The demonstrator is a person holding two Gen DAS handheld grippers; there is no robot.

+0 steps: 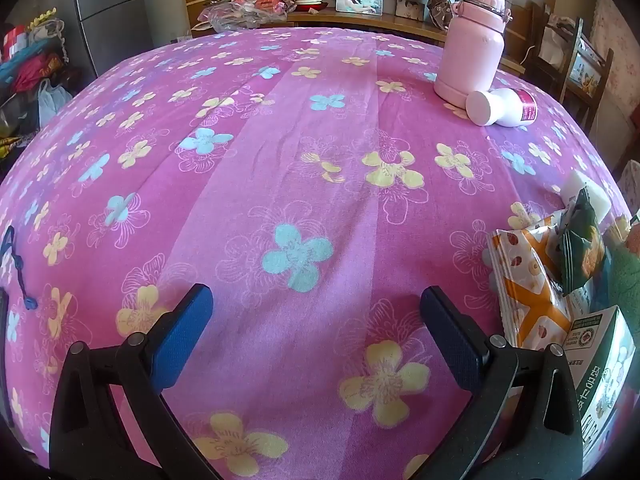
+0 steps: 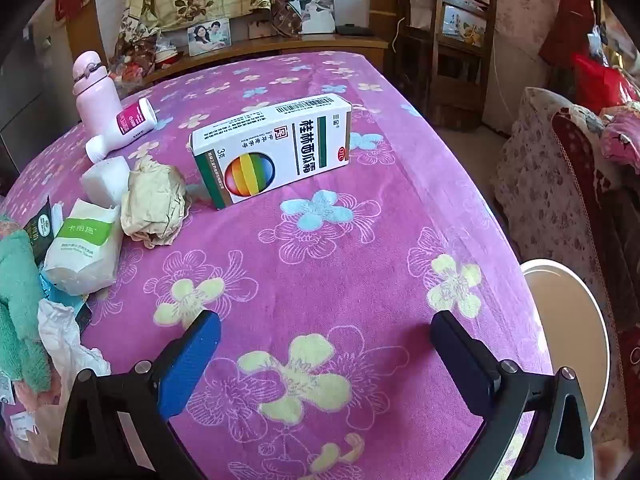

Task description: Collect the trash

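Both grippers hang open over a table under a pink flowered cloth (image 1: 280, 140), with nothing between their blue-padded fingers. My left gripper (image 1: 316, 316) is above bare cloth; an orange-and-white snack wrapper (image 1: 524, 284), a dark green packet (image 1: 582, 248) and a green-and-white carton (image 1: 604, 364) lie to its right. My right gripper (image 2: 326, 334) faces a white medicine box (image 2: 276, 152) with a rainbow ball print, lying well beyond its tips. Left of the box are a crumpled beige paper ball (image 2: 158, 204), a tissue pack (image 2: 86, 252), a white foam block (image 2: 106, 182) and crumpled white paper (image 2: 66, 340).
A pink flask (image 1: 474, 40) stands at the far side with a white pill bottle (image 1: 502, 108) tipped over beside it. A green towel (image 2: 18, 312) lies at the left edge. A round white-rimmed bin (image 2: 568, 340) sits below the table's right edge. Chairs and a cluttered sideboard stand behind.
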